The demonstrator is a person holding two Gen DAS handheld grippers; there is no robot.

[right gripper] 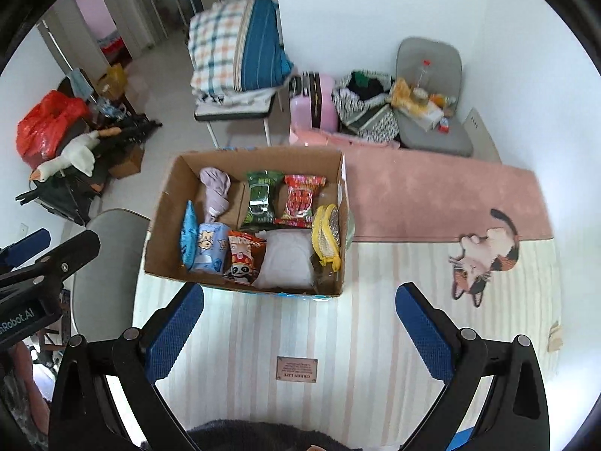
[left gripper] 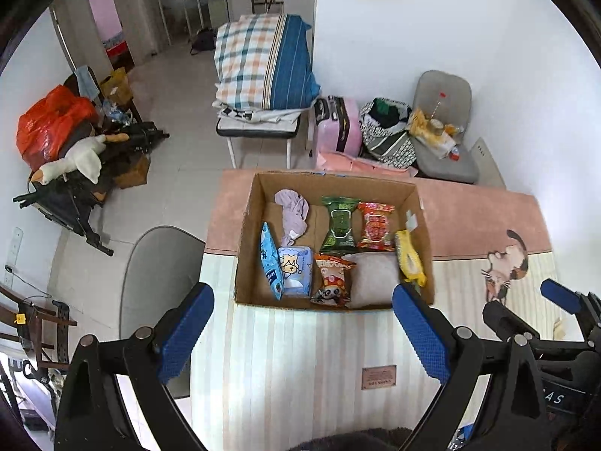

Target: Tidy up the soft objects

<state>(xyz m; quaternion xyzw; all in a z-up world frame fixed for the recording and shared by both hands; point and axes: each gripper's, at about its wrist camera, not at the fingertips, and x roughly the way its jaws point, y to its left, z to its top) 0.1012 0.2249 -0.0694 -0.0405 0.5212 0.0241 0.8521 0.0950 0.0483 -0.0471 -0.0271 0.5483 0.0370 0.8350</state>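
Both our claws hang released and empty just short of the cardboard box [left gripper: 248, 225]. The soft packs lie inside it, straight ahead of the left claw [left gripper: 302, 332]; the right claw [right gripper: 298, 332] sits equally near, box slightly to its left.

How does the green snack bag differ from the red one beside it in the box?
The green snack bag is dark green with a dark panel, while the red snack bag is bright red with yellow print. The green one lies nearer the lilac cloth; the red one lies nearer the yellow item at the box's right wall. Both lie flat, face up, side by side at the back of the cardboard box, and look similar in size.
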